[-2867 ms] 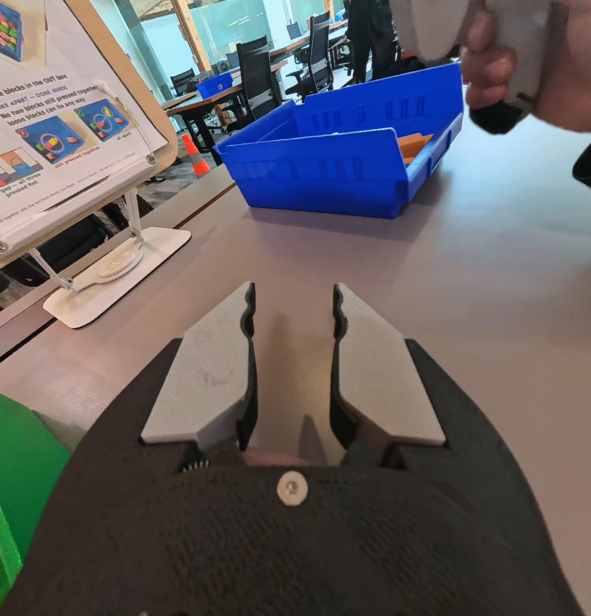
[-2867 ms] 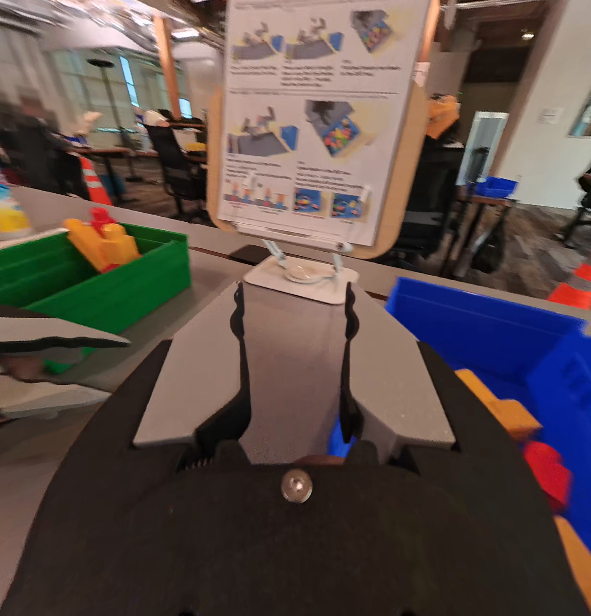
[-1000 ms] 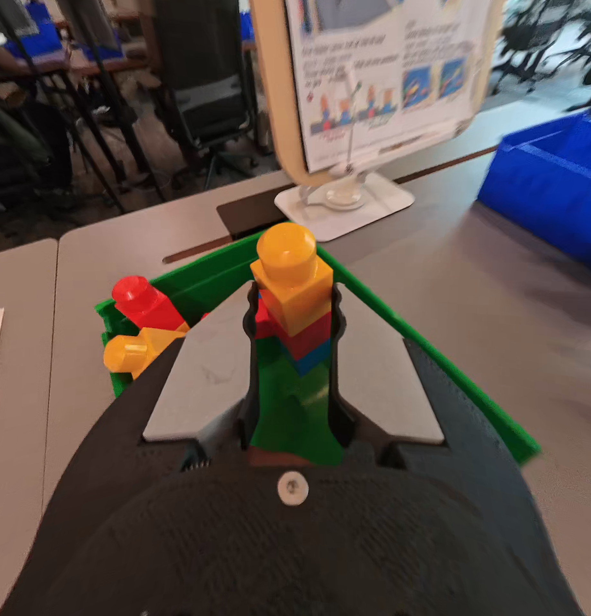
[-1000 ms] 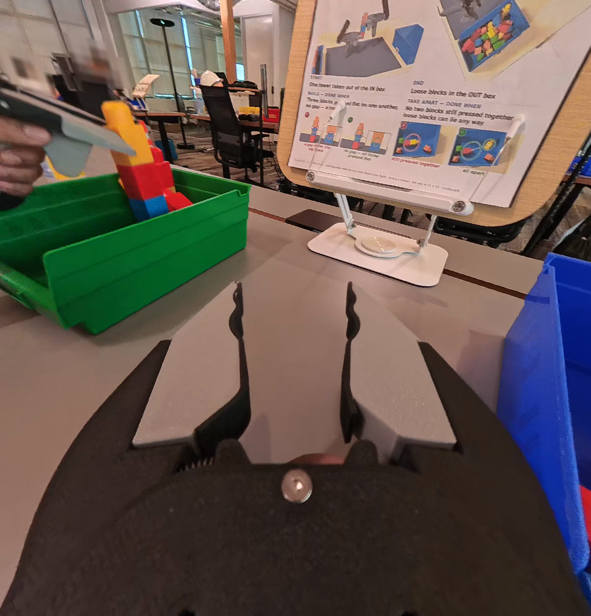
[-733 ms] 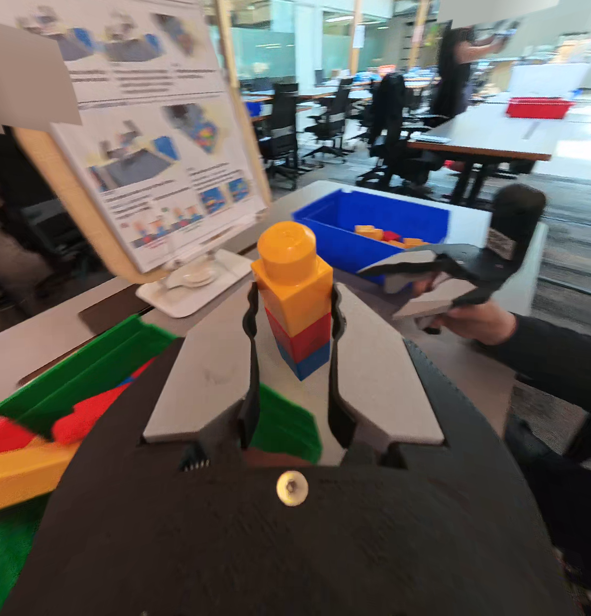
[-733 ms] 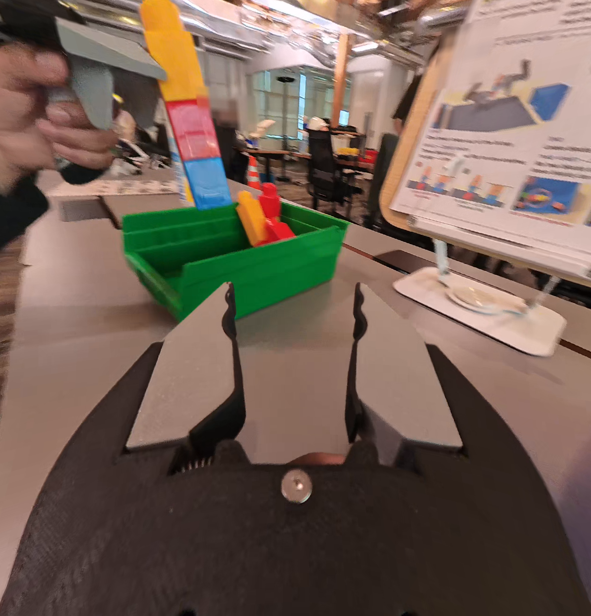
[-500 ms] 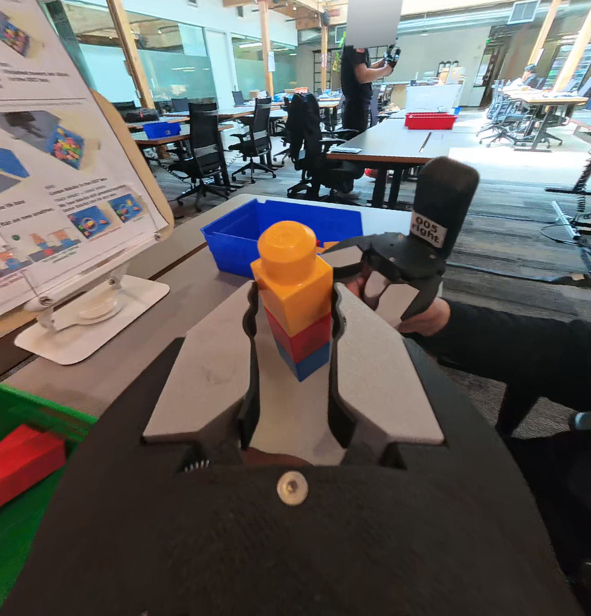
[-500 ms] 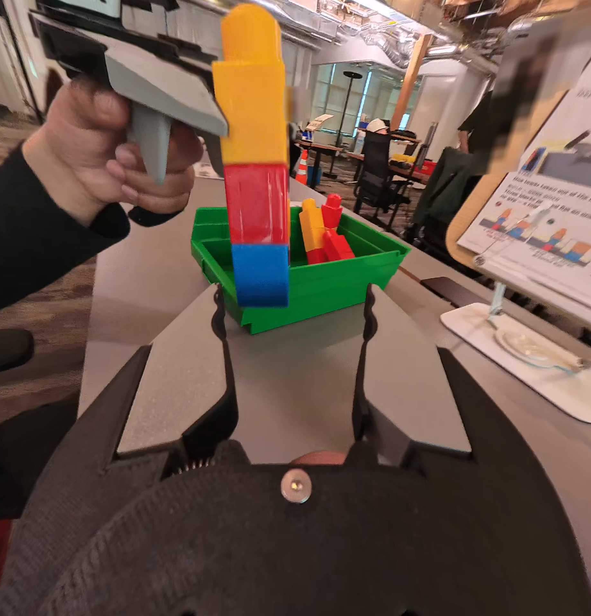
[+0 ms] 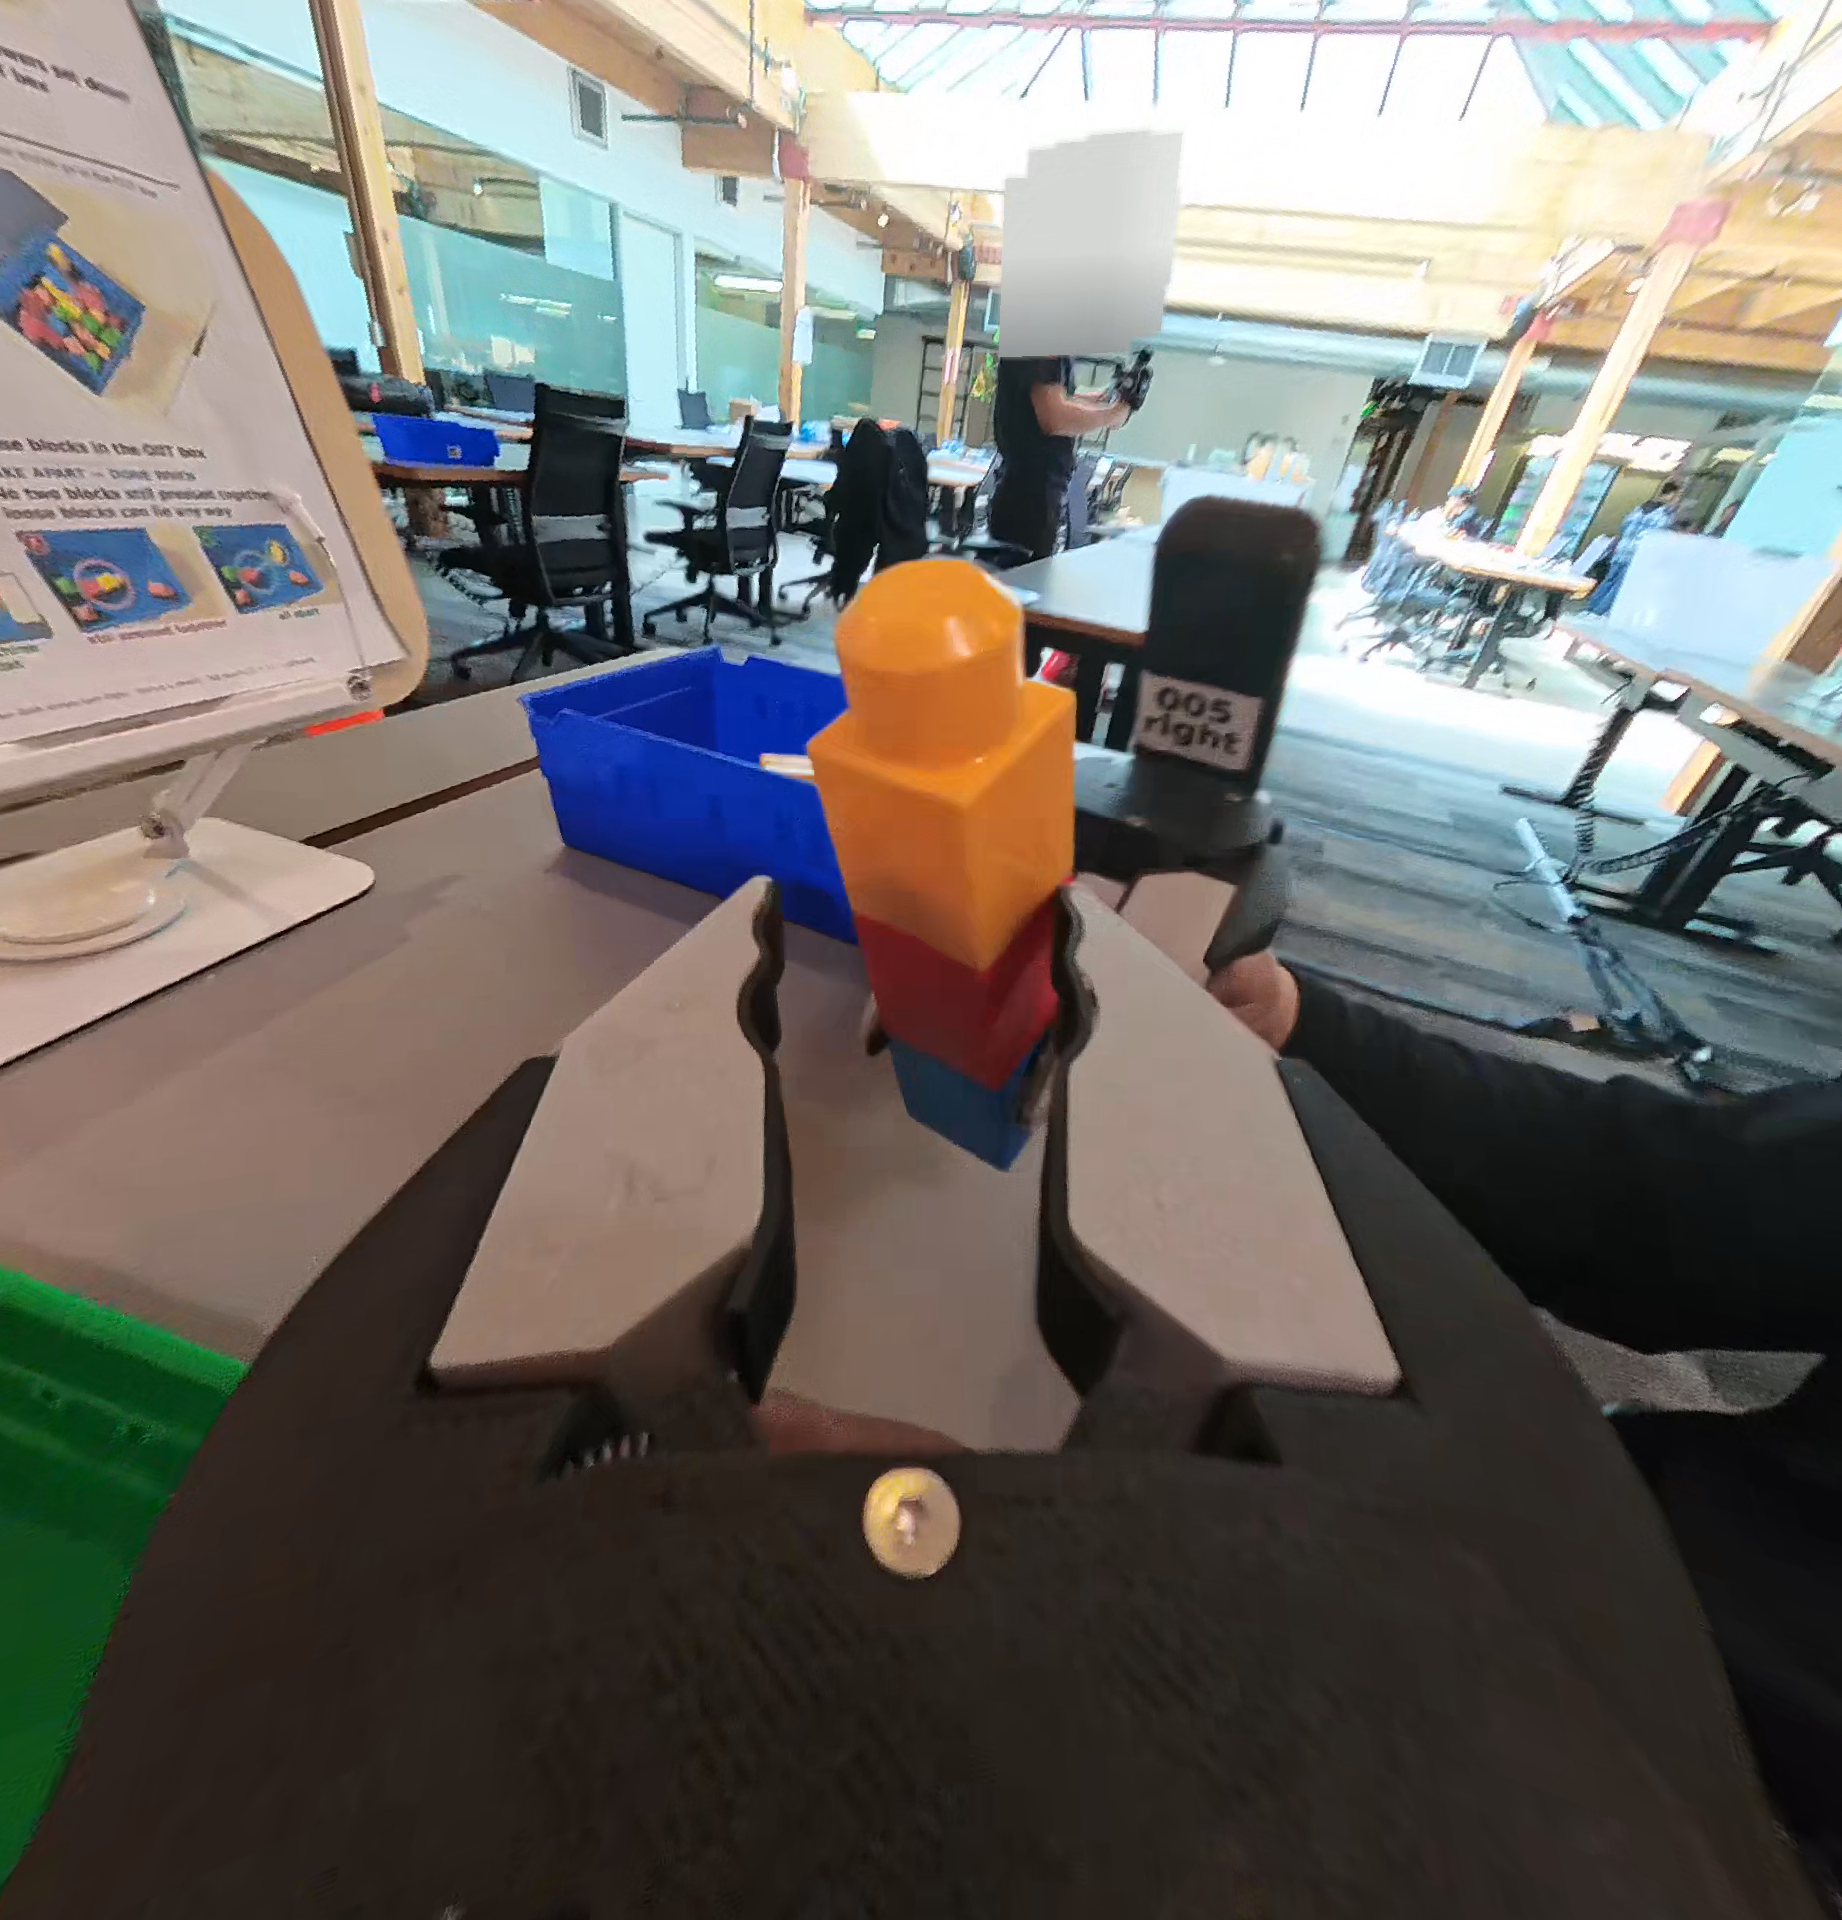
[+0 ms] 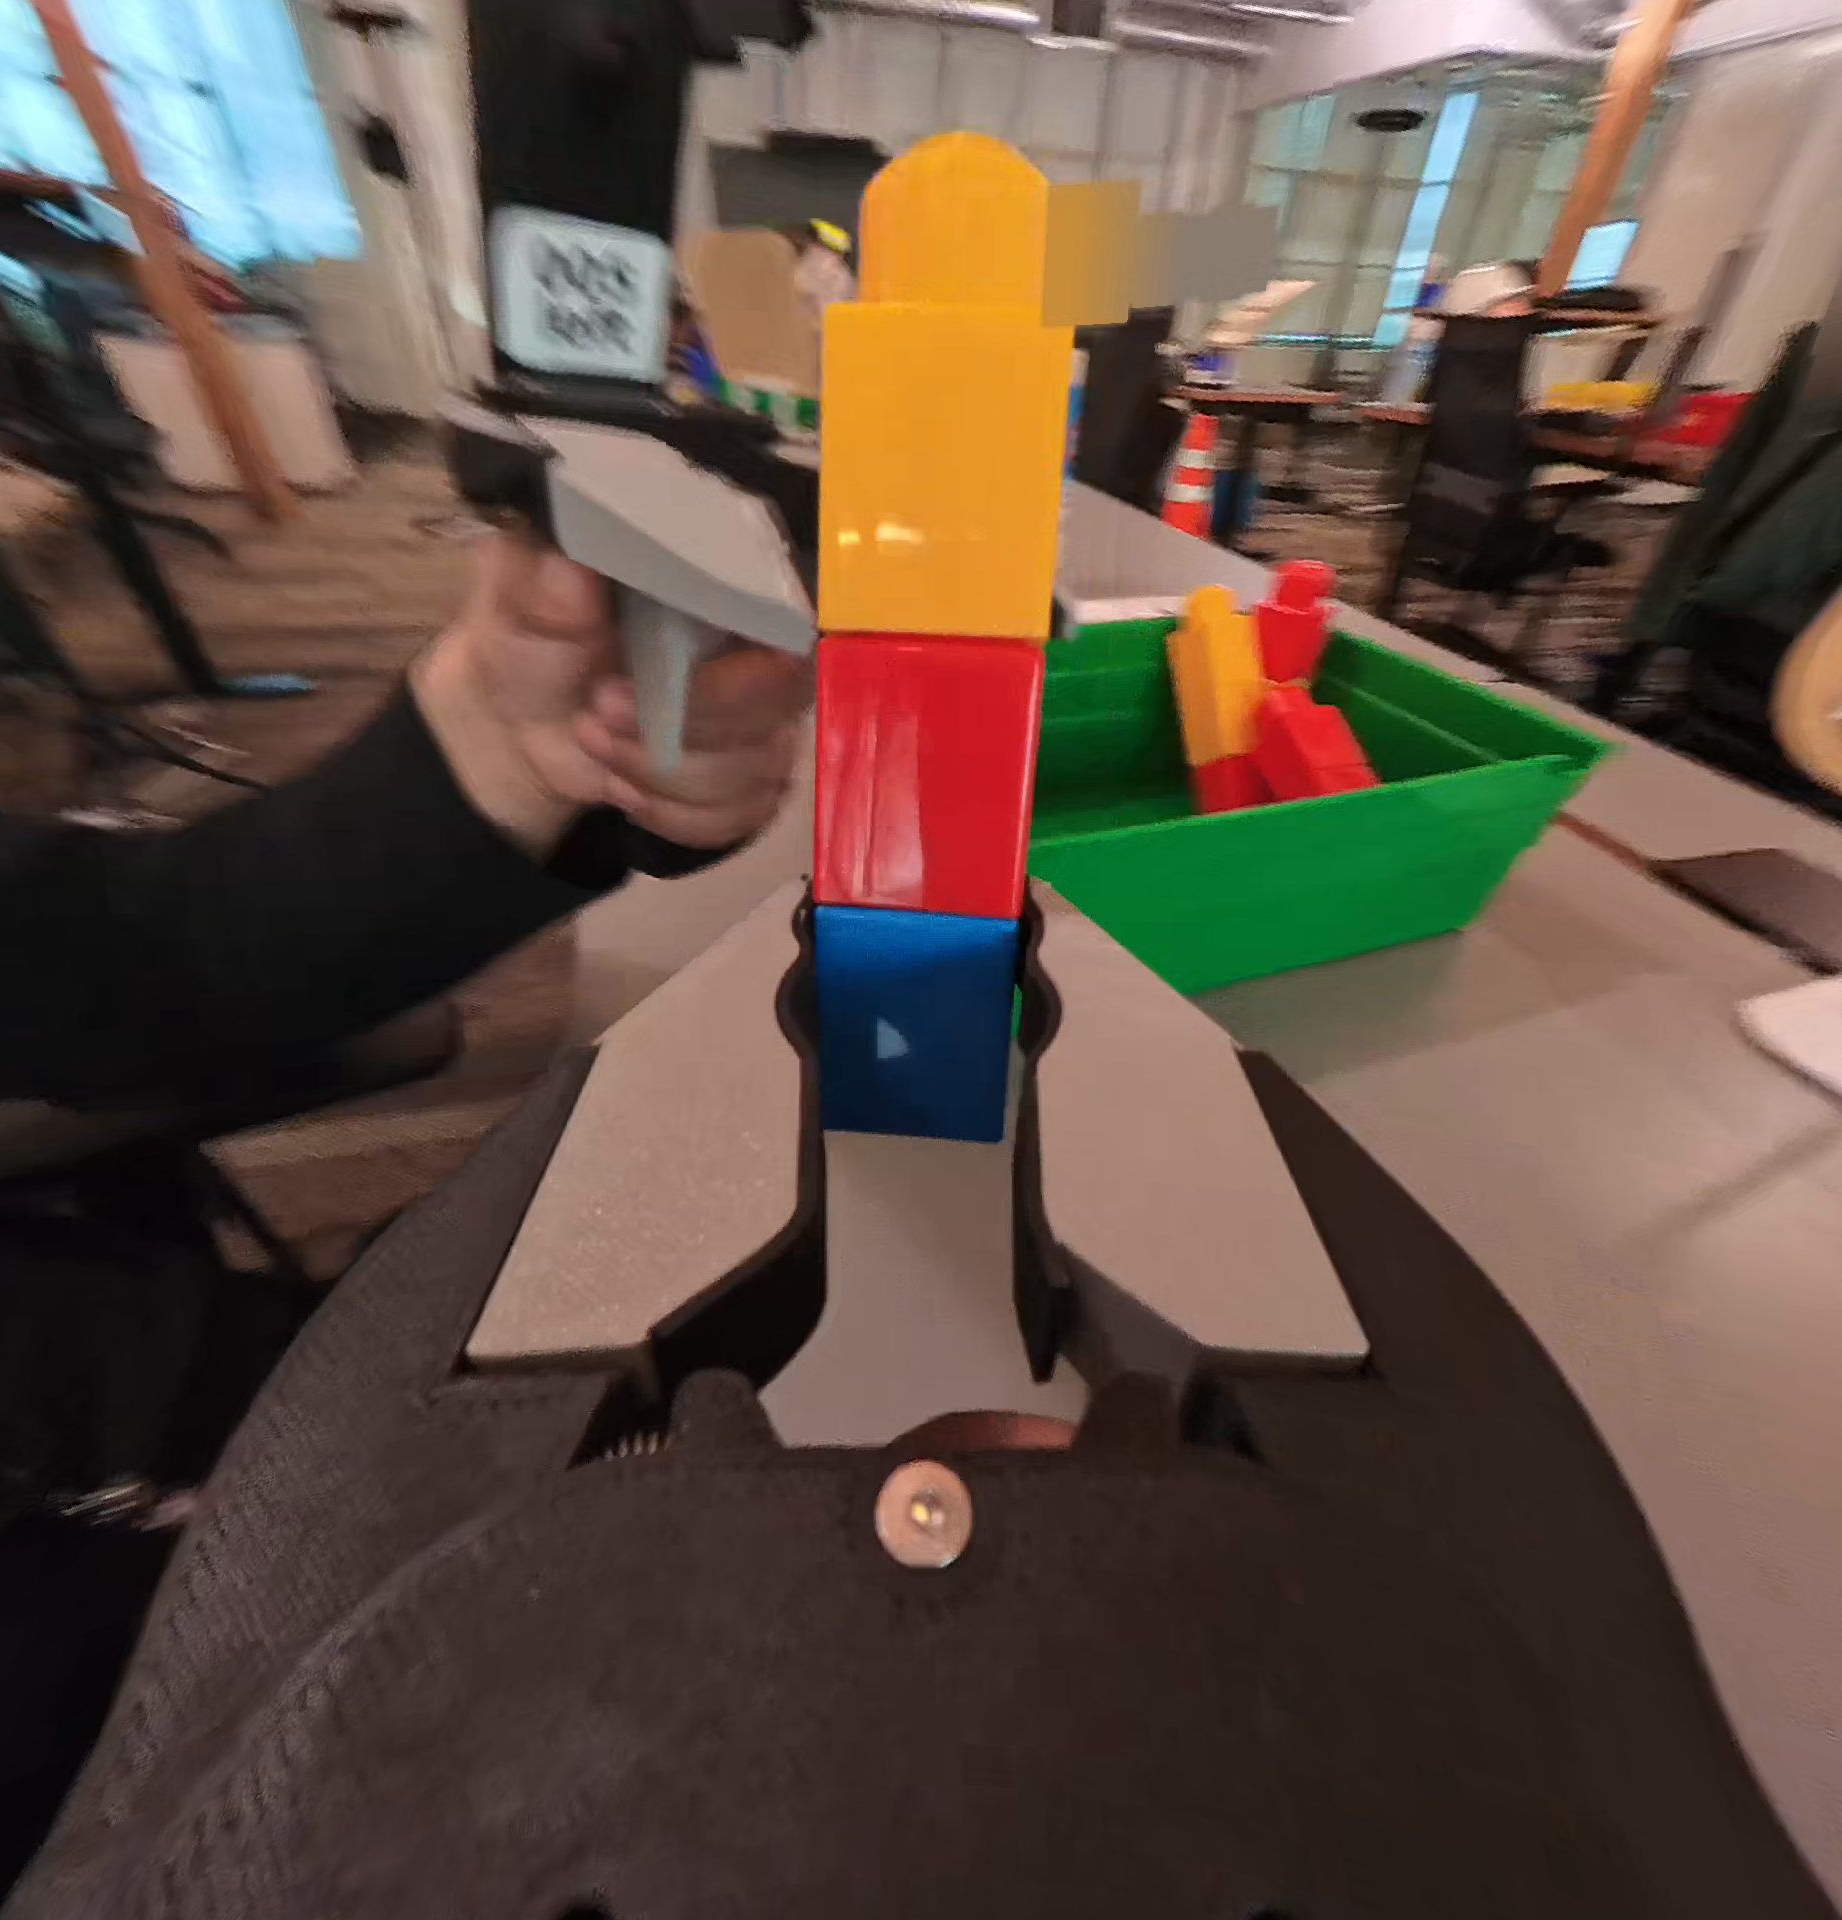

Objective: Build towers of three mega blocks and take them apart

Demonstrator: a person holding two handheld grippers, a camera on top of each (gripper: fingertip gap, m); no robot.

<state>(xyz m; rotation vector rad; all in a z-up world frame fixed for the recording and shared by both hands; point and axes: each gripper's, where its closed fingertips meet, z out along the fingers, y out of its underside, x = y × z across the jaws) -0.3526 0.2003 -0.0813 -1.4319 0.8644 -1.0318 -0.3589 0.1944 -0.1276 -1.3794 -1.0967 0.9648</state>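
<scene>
- Above the bench point(image 9: 273, 1091), the tower point(image 10: 932, 644) hangs in the air between both tools: orange on red on blue.
- Your right gripper point(image 10: 917, 997) has its fingers clamped on the blue block point(image 10: 912, 1023).
- Your left gripper point(image 9: 912, 966) has its fingers spread; one touches the red block point(image 9: 958, 1003).
- Expect light, stiff, glossy plastic that slips. Take the flat sides of the red block, squeeze, then pull straight apart.

Orange-red-blue tower point(image 9: 948, 894) against right finger of spread left tongs point(image 9: 912, 997).
</scene>
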